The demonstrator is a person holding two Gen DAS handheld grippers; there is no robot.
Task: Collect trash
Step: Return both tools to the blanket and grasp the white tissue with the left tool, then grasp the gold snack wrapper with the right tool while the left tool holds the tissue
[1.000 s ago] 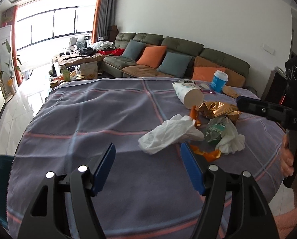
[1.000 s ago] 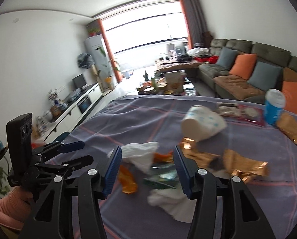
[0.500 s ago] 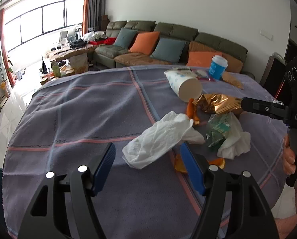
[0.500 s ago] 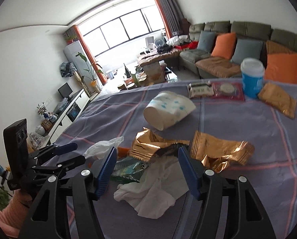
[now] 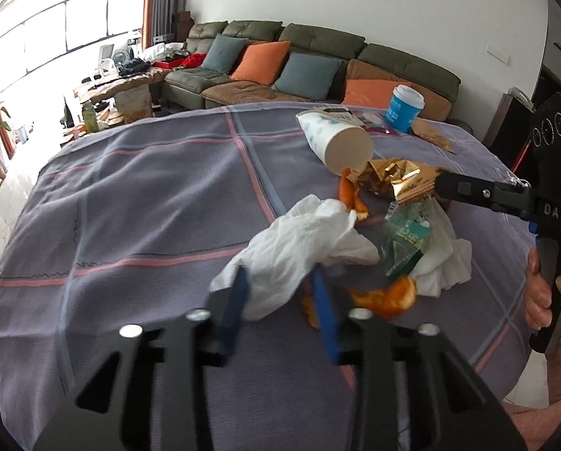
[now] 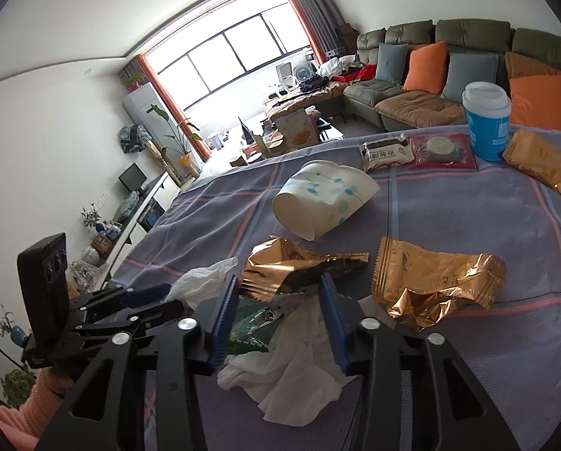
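Observation:
A pile of trash lies on the purple checked tablecloth (image 5: 137, 203). My left gripper (image 5: 278, 300) has its jaws closing around the near end of a crumpled white plastic bag (image 5: 299, 244). My right gripper (image 6: 276, 308) is half closed over a white tissue (image 6: 291, 372) and a green wrapper (image 6: 254, 323), with nothing gripped. Beyond lie two gold wrappers (image 6: 431, 282), orange peel (image 5: 385, 297) and a tipped white paper cup (image 6: 322, 199).
A blue lidded cup (image 6: 487, 124), a gold packet (image 6: 540, 161) and two snack packets (image 6: 416, 150) stand at the table's far side. A sofa with cushions (image 5: 299, 67) is behind the table. The table edge is close on the right.
Both grippers moved forward and down onto the trash pile. Both pairs of jaws have narrowed; the left ones now straddle the white plastic bag.

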